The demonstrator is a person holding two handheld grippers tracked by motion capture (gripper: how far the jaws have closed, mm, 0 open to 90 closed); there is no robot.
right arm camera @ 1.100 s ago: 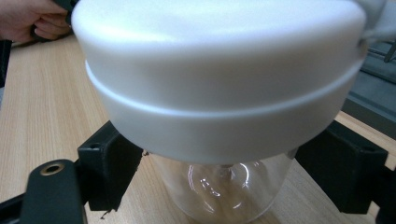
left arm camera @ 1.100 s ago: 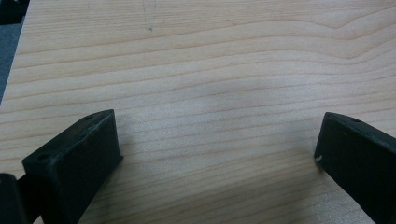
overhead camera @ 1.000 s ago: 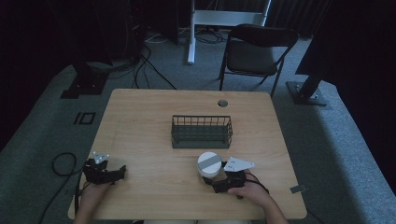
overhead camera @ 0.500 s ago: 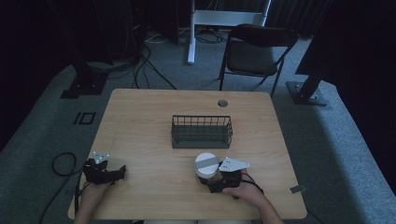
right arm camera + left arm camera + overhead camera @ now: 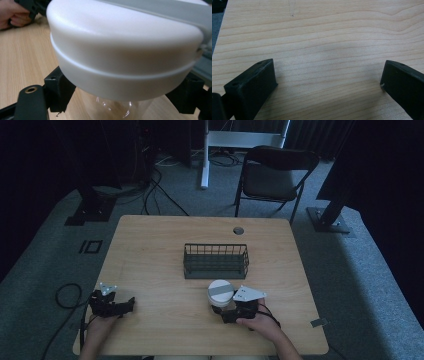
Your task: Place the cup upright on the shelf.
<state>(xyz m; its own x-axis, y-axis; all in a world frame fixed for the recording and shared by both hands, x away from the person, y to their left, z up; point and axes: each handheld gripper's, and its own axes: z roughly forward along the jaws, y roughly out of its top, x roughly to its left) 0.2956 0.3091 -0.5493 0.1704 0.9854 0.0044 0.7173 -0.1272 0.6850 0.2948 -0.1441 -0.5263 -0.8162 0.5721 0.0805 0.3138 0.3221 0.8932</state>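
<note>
A clear jar with a white lid point(image 5: 220, 291) stands on the wooden table point(image 5: 160, 250), just in front of the wire basket. A grey strip crosses the lid. My right gripper point(image 5: 221, 309) holds the jar from the near side. In the right gripper view its two black jaws press on the clear body point(image 5: 120, 107) under the lid point(image 5: 125, 50), one on each side. My left gripper point(image 5: 127, 304) rests near the table's front left corner. It is open, and the left gripper view shows bare wood between its fingertips point(image 5: 328, 80).
A dark wire basket point(image 5: 216, 261) sits mid-table, with a round cable hole point(image 5: 238, 230) behind it. A folding chair point(image 5: 275, 170) stands beyond the far edge. In the right gripper view the other hand point(image 5: 12, 15) is at the top left.
My right gripper has slid left up to the jar and its jaws now sit on both sides of it. The jar has shifted slightly left. The left gripper has stayed put.
</note>
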